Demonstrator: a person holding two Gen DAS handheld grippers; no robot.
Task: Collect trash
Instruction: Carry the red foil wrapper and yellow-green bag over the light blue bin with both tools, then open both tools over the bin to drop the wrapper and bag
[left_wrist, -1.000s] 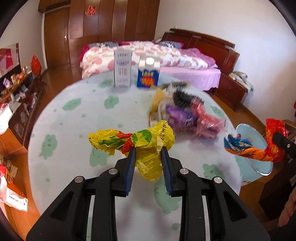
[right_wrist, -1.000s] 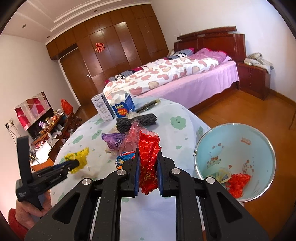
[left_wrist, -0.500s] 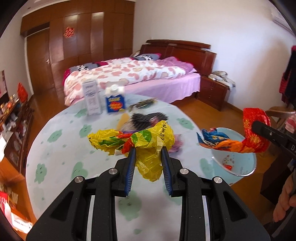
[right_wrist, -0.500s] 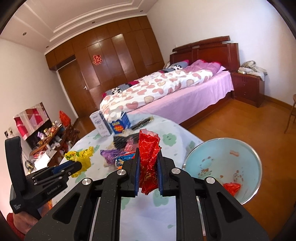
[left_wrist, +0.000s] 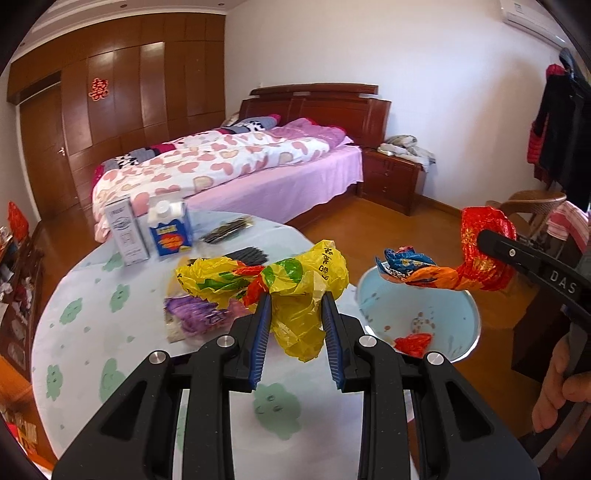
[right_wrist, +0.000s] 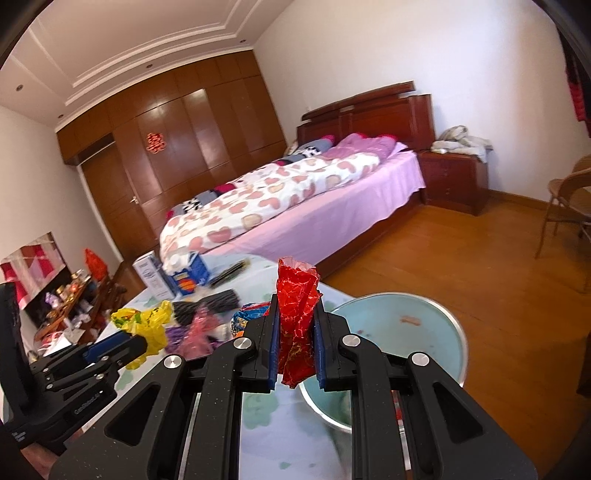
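My left gripper (left_wrist: 295, 306) is shut on a crumpled yellow plastic bag (left_wrist: 299, 291) and holds it in the air above the table's right side. My right gripper (right_wrist: 295, 317) is shut on a red foil wrapper (right_wrist: 297, 325), held above the rim of the light-blue trash bin (right_wrist: 436, 325). In the left wrist view the red wrapper (left_wrist: 480, 258) hangs over the bin (left_wrist: 458, 321), which holds a red scrap (left_wrist: 413, 341). The yellow bag (right_wrist: 147, 325) also shows in the right wrist view at left.
A round table (left_wrist: 92, 332) with a green-flowered cloth holds purple and pink wrappers (left_wrist: 195, 317), black packets (left_wrist: 229, 230), a white carton (left_wrist: 125, 232) and a blue carton (left_wrist: 170, 229). A bed (left_wrist: 240, 166), a nightstand (left_wrist: 395, 177) and a wicker chair (right_wrist: 569, 206) stand beyond.
Both grippers have swung to the right and up with their loads. The bin has come nearer and the red wrapper now hangs over its rim.
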